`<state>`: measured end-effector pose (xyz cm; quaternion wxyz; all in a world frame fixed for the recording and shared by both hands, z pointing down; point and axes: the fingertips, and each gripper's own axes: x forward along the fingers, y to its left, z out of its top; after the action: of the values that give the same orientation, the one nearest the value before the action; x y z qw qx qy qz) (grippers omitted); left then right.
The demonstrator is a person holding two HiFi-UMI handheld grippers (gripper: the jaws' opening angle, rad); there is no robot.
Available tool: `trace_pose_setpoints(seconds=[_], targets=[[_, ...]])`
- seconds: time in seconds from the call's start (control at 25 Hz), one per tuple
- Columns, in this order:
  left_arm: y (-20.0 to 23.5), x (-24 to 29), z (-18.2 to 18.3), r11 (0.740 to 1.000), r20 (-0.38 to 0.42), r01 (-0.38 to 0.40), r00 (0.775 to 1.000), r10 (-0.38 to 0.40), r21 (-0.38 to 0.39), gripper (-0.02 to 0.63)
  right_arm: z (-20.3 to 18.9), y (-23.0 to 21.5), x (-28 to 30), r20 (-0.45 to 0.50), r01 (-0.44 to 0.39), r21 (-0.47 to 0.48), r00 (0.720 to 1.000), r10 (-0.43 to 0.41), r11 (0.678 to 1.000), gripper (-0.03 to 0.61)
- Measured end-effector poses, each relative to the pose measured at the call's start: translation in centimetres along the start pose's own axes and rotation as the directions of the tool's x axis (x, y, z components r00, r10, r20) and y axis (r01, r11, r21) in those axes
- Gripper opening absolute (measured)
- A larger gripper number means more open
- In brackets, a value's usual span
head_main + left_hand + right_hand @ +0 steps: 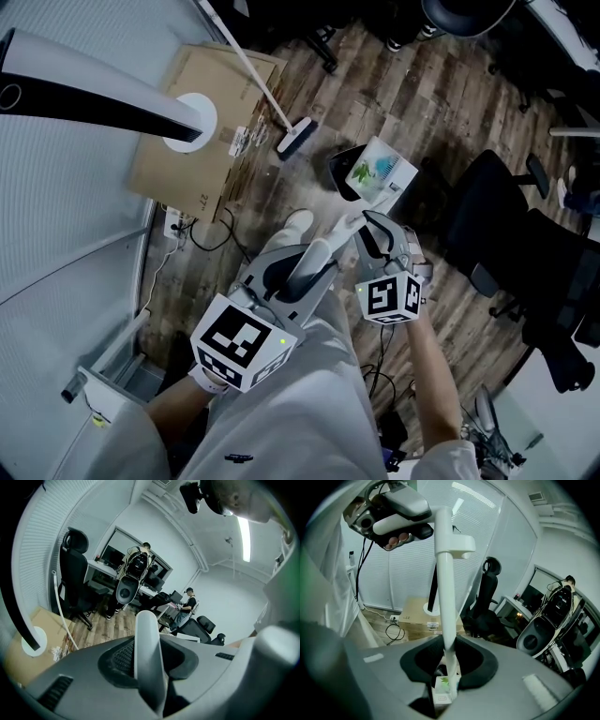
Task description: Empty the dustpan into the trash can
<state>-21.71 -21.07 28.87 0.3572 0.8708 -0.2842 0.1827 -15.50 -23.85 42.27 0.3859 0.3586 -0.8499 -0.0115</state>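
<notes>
Left gripper view shows the left hand-held gripper (149, 677) clenched on the round top end of a long white plastic handle (146, 639). Right gripper view shows the right hand-held gripper (449, 667) clenched on the same handle further down. A small white packet with a green leaf picture (443, 686) shows just past its jaws.

Head view has both grippers in the lower middle of the frame. The handle runs up and to the right from them to the dark dustpan (345, 167) in the middle. The dustpan hangs over the brown wooden floor (422, 103) with the packet lying in it. A white broom (295, 138) lies up and to the left of the dustpan, beside a flat brown cardboard box (202, 122).

I cannot pick out a trash can for sure. The dustpan looks full and is being carried. Next it should go over the can and be tipped so the packet slides out, with both grips kept tight.
</notes>
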Motion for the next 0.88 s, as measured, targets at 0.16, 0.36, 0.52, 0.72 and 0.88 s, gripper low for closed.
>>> trace_pose_setpoints(seconds=[0.16, 0.36, 0.52, 0.72, 0.88], targets=[[0.8, 0.0, -0.3, 1.000, -0.003, -0.014, 1.000, 0.014, -0.013, 0.107, 0.0, 0.2, 0.5, -0.013, -0.011, -0.005, 1.000, 0.010, 1.000, 0.091], [2.2, -0.5, -1.0, 0.998, -0.005, -0.021, 1.000, 0.021, -0.057, 0.106, 0.2, 0.7, 1.5, -0.020, -0.020, -0.018, 1.000, 0.020, 1.000, 0.092], [3.2, -0.9, -1.5, 0.997, -0.008, -0.023, 1.000, 0.022, -0.078, 0.106, 0.5, 1.2, 2.2, -0.032, -0.028, -0.026, 0.999, 0.027, 0.999, 0.092], [4.7, -1.2, -1.6, 0.994, 0.004, -0.034, 0.999, 0.035, -0.103, 0.106, 0.9, 1.5, 3.5, -0.042, -0.044, -0.043, 0.998, 0.043, 0.998, 0.092], [5.7, -1.2, -1.8, 0.990, 0.003, -0.035, 0.999, 0.035, -0.138, 0.106, 1.0, 1.7, 4.2, -0.057, -0.059, -0.058, 0.997, 0.056, 0.997, 0.092]])
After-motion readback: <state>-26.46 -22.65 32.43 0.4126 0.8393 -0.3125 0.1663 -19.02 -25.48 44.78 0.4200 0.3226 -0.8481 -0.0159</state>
